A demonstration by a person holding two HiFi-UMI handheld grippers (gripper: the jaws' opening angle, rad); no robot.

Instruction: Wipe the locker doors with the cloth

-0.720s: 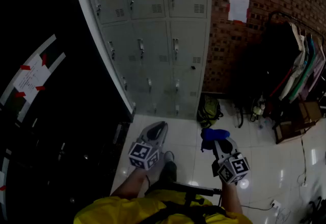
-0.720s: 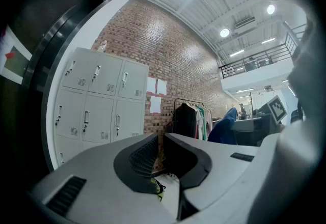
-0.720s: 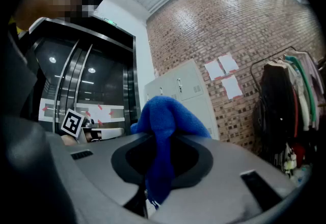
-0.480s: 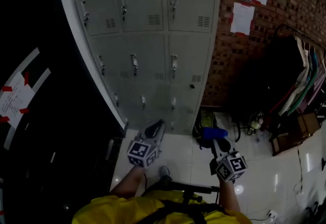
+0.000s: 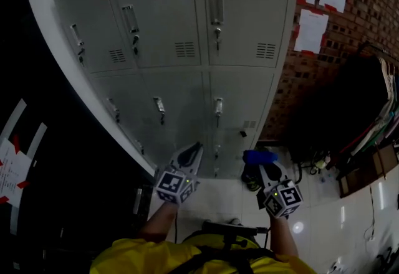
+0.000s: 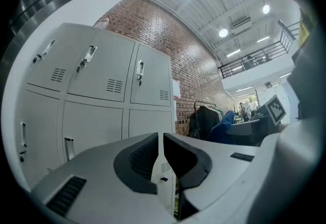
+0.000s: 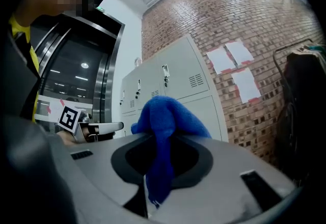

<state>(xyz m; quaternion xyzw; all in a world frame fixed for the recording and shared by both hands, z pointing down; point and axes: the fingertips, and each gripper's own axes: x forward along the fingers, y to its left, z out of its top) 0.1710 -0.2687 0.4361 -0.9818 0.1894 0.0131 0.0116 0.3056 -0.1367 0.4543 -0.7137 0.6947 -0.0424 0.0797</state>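
The right gripper (image 7: 162,159) is closed on the blue cloth (image 7: 169,116). The left gripper (image 6: 159,154) has its jaws together, holding nothing. Both are before the grey lockers (image 5: 168,17).

You have the cloth (image 7: 168,121), blue and bunched, clamped in your right gripper (image 5: 260,167), its top flopping over. The locker doors (image 5: 162,23) stand grey, all closed, apart from it.
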